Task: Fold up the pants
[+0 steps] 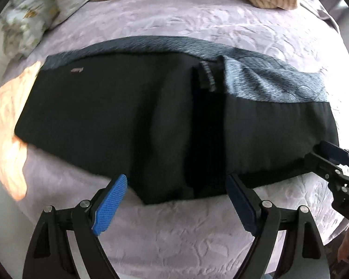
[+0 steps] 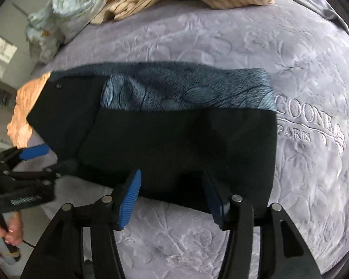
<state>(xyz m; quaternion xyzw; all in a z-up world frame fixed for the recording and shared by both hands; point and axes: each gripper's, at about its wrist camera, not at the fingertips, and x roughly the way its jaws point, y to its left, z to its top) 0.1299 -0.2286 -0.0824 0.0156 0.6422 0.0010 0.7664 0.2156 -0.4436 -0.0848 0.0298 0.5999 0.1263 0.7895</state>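
With the pants (image 1: 128,121) already folded lengthwise ahead of both released claws (image 1: 176,188) (image 2: 172,190), I still must fold crosswise.

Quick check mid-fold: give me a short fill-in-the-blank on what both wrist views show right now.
1. The black pants lie on a ____ bedspread.
2. Between the left gripper's fingers there is ____ clamped.
3. The stitched word under the logo on the bedspread reads ____.
4. The right gripper hovers at the pants' near edge with its jaws ____.

Missing words: lilac; nothing; PARIS; open
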